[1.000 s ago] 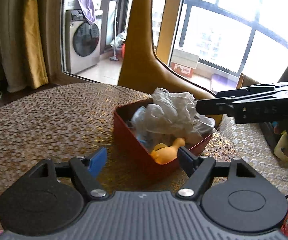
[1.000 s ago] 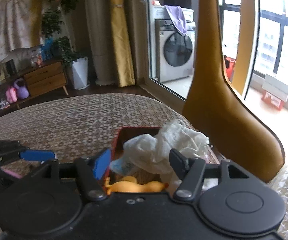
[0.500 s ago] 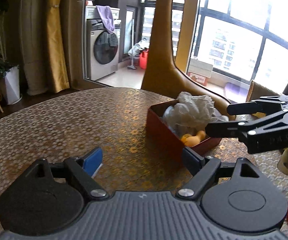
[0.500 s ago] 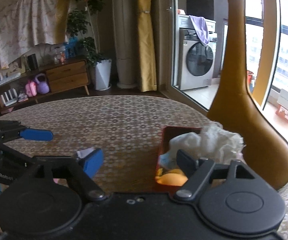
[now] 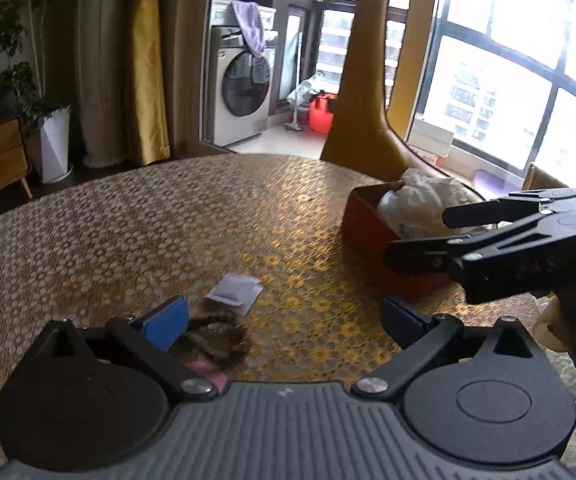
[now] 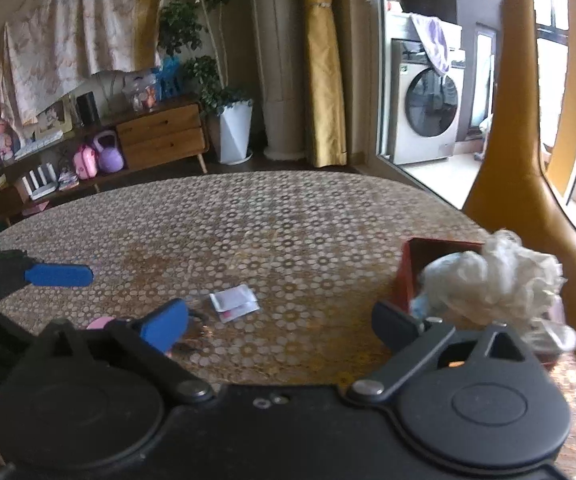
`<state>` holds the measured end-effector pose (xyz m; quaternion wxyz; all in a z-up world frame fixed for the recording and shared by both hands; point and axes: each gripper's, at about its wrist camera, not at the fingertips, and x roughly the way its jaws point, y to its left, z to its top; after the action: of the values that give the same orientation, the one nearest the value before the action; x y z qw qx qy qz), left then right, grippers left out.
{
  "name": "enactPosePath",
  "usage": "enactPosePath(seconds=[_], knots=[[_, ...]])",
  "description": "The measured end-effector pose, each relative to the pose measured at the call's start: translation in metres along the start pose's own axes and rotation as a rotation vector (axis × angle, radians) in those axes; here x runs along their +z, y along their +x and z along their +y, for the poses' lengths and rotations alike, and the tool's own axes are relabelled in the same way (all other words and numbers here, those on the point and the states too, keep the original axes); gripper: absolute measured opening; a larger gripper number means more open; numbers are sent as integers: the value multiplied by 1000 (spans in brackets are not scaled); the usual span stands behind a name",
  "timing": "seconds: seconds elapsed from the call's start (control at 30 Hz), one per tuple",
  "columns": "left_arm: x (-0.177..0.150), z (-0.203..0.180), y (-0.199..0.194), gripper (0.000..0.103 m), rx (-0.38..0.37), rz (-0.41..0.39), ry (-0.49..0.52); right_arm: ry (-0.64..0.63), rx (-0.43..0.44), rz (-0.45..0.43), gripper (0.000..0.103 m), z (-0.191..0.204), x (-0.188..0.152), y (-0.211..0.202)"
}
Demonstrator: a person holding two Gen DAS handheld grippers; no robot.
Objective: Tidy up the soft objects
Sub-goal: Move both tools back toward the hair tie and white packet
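We see our right gripper (image 6: 283,322) opening, empty, over the patterned table (image 6: 247,232); a white packet (image 6: 233,302) lies ahead, the red box (image 6: 412,276) of crumpled cloth (image 6: 496,280) right.

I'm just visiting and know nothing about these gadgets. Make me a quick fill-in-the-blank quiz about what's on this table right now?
1. The crumpled white cloth sits in a box coloured ____.
2. The small white packet lies flat on the ____.
3. Between the left gripper fingers there is ____.
4. The purple towel is draped over the ____ machine.

Missing words: red; table; nothing; washing
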<state>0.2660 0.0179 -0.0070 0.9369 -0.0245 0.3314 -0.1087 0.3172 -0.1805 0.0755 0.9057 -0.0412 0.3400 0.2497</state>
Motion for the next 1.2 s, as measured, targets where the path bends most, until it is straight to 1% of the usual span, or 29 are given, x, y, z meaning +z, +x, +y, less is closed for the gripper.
enactPosePath(seconds=[0.13,0.27,0.37,0.47,0.6,0.7,0.8,0.83,0.87,0.9,0.93,0.97,1.0,1.03,1.13,1.2], knots=[[-8,17,10,103,5,28,-59,6,14,30,99,11,2,23],[-16,29,25,103,6,59,-89,14,8,59,99,18,4,49],[-20,34,41,103,44,88,-89,8,4,83,99,21,5,70],[-24,41,56,103,53,108,-92,-3,7,110,99,23,7,91],[-29,51,70,103,81,113,-113,-10,6,147,97,25,7,115],[-31,58,83,102,85,132,-133,-15,11,168,95,26,6,130],[-32,63,93,101,107,148,-146,-26,14,182,91,27,5,144],[-32,64,95,99,112,150,-156,-28,13,188,89,27,4,148],[-32,66,98,93,115,152,-162,-28,14,193,87,27,4,152],[-32,67,100,83,117,155,-167,-27,16,200,85,26,3,156],[-33,67,102,79,121,158,-172,-25,17,206,84,26,4,160],[-33,68,104,71,123,164,-175,-25,18,212,84,26,3,164],[-34,69,106,67,123,169,-178,-30,19,217,82,26,3,168],[-34,69,108,66,123,172,-180,-41,20,223,79,26,3,171],[-35,71,111,58,127,173,-184,-74,26,232,77,29,1,182],[-35,70,110,50,120,170,-189,-82,35,237,75,29,0,187]])
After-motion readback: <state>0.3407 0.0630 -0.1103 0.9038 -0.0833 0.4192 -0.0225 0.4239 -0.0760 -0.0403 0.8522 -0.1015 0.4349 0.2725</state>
